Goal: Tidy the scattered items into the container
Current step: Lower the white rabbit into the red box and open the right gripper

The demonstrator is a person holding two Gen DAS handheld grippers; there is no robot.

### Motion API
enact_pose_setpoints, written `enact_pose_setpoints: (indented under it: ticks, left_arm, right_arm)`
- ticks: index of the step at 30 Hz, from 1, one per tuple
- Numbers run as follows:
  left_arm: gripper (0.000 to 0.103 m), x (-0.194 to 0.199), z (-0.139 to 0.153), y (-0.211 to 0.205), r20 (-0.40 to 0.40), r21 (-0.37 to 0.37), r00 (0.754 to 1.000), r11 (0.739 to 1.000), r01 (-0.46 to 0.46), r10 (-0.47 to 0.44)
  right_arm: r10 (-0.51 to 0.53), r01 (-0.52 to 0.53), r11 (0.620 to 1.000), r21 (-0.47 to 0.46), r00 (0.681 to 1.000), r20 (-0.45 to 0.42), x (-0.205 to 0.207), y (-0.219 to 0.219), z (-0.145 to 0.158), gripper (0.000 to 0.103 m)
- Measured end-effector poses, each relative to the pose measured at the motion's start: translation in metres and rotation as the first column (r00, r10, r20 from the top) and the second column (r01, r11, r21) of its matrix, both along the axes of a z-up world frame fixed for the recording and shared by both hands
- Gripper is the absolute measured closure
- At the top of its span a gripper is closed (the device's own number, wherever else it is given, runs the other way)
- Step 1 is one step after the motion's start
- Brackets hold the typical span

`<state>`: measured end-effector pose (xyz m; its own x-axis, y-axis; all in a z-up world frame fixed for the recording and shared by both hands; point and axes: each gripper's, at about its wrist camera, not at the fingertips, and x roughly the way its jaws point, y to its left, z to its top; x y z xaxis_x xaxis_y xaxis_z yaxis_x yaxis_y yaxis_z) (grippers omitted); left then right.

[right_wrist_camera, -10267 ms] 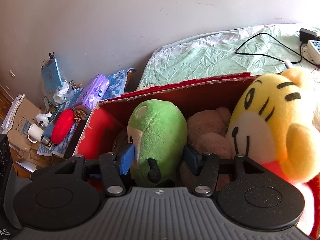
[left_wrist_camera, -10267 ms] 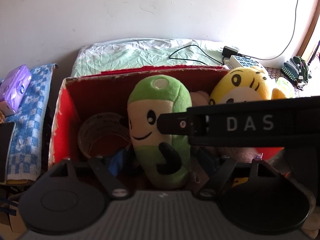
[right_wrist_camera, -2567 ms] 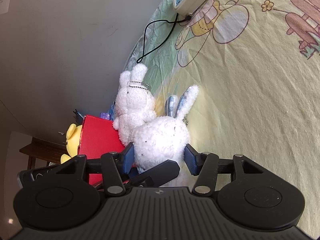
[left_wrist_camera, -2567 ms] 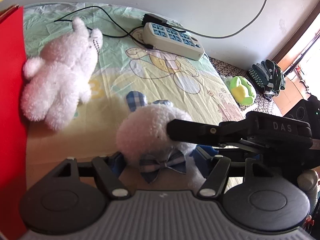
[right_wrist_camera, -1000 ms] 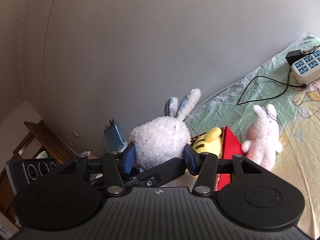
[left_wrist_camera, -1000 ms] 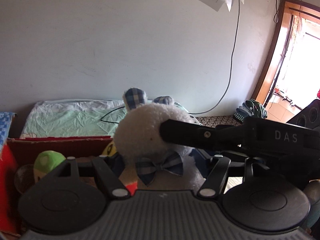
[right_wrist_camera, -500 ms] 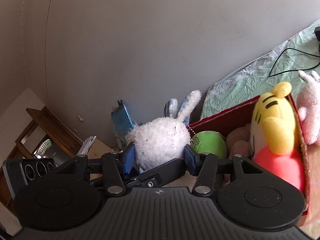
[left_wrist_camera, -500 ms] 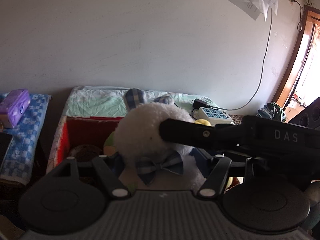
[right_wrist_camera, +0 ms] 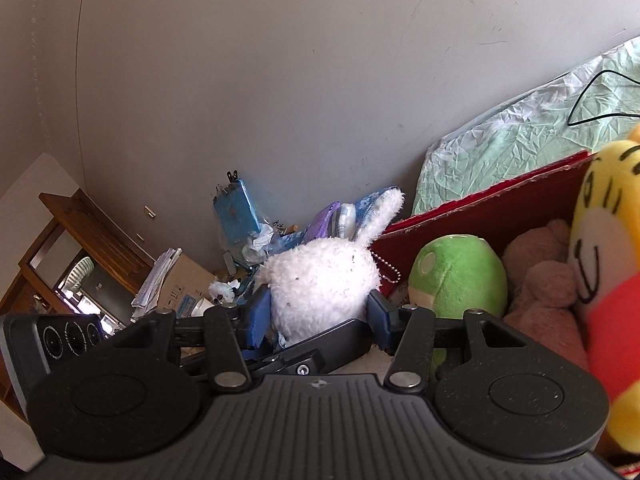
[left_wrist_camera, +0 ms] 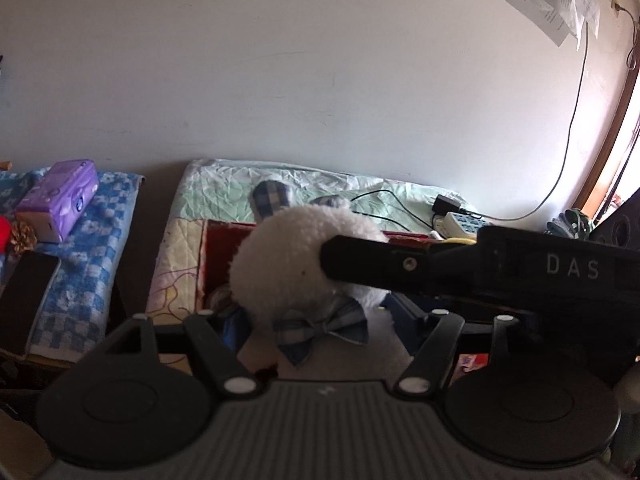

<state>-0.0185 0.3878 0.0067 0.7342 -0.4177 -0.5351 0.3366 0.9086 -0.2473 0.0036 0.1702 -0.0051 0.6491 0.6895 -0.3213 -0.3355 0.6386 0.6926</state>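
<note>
A white plush rabbit (left_wrist_camera: 288, 256) with a checked bow hangs over the left end of the red cardboard box (left_wrist_camera: 212, 240). Both grippers hold it. My left gripper (left_wrist_camera: 318, 320) has the rabbit between its blue pads, and its jaws are opening slightly. My right gripper (right_wrist_camera: 320, 312) is shut on the rabbit (right_wrist_camera: 320, 280) from the other side, and its black body (left_wrist_camera: 400, 264) crosses the left wrist view. Inside the box (right_wrist_camera: 480, 216) lie a green plush (right_wrist_camera: 456, 276), a brown bear (right_wrist_camera: 540, 272) and a yellow tiger plush (right_wrist_camera: 600, 240).
Left of the bed, a blue checked towel (left_wrist_camera: 100, 240) carries a purple tissue pack (left_wrist_camera: 60, 196) and a dark phone (left_wrist_camera: 24, 296). A power strip (left_wrist_camera: 460, 222) with cables lies on the green sheet (left_wrist_camera: 280, 184) behind the box. Cardboard clutter (right_wrist_camera: 180, 284) stands by the wall.
Both grippers have carried the rabbit leftward and a little lower, from beside the box to above its left end. The towel and tissue pack have come into the left wrist view.
</note>
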Motion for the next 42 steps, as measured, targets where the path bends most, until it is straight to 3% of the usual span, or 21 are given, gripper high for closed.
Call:
enact_pose_setpoints:
  ticks: [9, 13, 16, 20, 26, 34, 42]
  left_arm:
    - [0.031, 0.019, -0.015, 0.005, -0.059, 0.088, 0.998, 0.996, -0.011, 0.016]
    - [0.028, 0.019, -0.017, 0.001, -0.055, 0.106, 0.998, 0.994, -0.004, 0.01]
    - [0.026, 0.019, -0.017, -0.003, -0.044, 0.13, 0.999, 0.991, -0.001, 0.007]
    - [0.03, 0.021, -0.022, -0.014, -0.022, 0.212, 1.0, 0.977, -0.001, 0.006]
    - [0.025, 0.022, -0.023, -0.017, -0.028, 0.191, 0.999, 0.981, 0.023, -0.018]
    - [0.016, 0.024, -0.028, -0.028, -0.03, 0.216, 0.999, 0.976, 0.035, -0.029]
    - [0.016, 0.024, -0.013, -0.027, -0.041, 0.225, 0.999, 0.974, -0.025, 0.035]
  right_arm:
    - [-0.008, 0.005, 0.992, -0.126, 1.0, -0.019, 0.011, 0.023, -0.009, 0.054]
    - [-0.081, 0.069, 0.976, -0.208, 0.996, -0.046, 0.019, 0.023, -0.012, 0.07]
    - [-0.063, 0.041, 0.982, -0.184, 0.991, -0.115, 0.029, 0.021, -0.024, 0.075]
    - [-0.057, 0.033, 0.98, -0.196, 0.992, -0.115, 0.026, 0.024, -0.027, 0.076]
    - [-0.043, 0.026, 0.986, -0.166, 0.994, -0.099, 0.026, 0.019, -0.022, 0.076]
    - [-0.054, 0.032, 0.984, -0.173, 0.991, -0.126, 0.026, 0.016, -0.024, 0.077]
    - [-0.073, 0.056, 0.987, -0.149, 0.991, -0.116, 0.017, 0.003, -0.017, 0.077]
